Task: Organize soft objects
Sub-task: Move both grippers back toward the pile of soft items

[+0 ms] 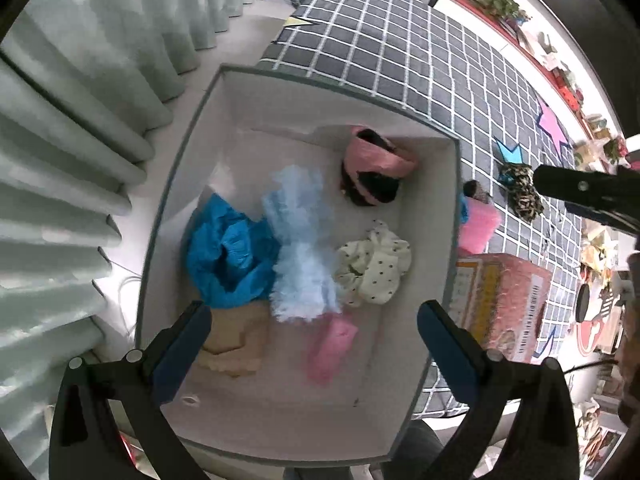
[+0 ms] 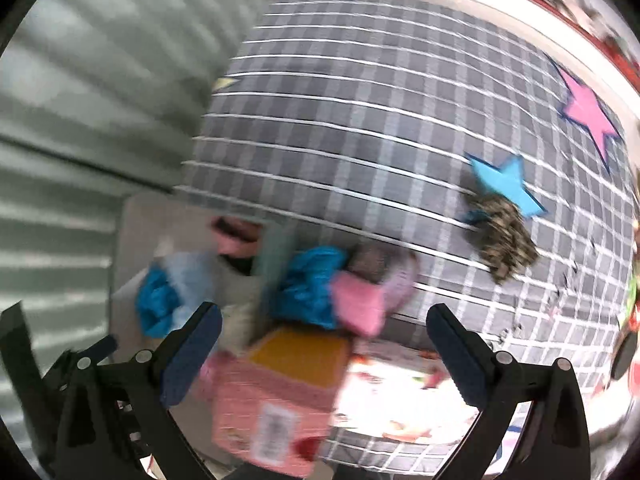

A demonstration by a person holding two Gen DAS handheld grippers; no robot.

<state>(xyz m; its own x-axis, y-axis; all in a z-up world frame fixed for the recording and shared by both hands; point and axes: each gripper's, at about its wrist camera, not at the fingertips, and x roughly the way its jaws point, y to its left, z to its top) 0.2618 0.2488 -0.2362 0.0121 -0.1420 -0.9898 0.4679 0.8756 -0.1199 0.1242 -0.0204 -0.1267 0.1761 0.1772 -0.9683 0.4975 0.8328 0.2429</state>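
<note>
A white fabric bin point(image 1: 192, 152) beside the bed holds several soft items: a blue cloth point(image 1: 228, 252), a pale blue fluffy piece point(image 1: 300, 248), a dotted cream cloth point(image 1: 376, 268), a pink-and-black piece point(image 1: 376, 168), a beige cloth point(image 1: 236, 340) and a small pink item point(image 1: 332, 344). My left gripper point(image 1: 312, 320) hovers open and empty above the bin. My right gripper point(image 2: 324, 324) is open and empty over the bed edge; the view is blurred. On the bed lie a leopard-print cloth point(image 2: 504, 236), a pink cloth point(image 2: 358, 304) and a blue cloth point(image 2: 308, 284).
A grey checked bedspread point(image 1: 400, 52) with star cutouts covers the bed. A pink box point(image 1: 504, 304) stands next to the bin on the bed edge. Pale green curtains point(image 1: 80, 120) hang to the left. Cluttered shelves line the far right.
</note>
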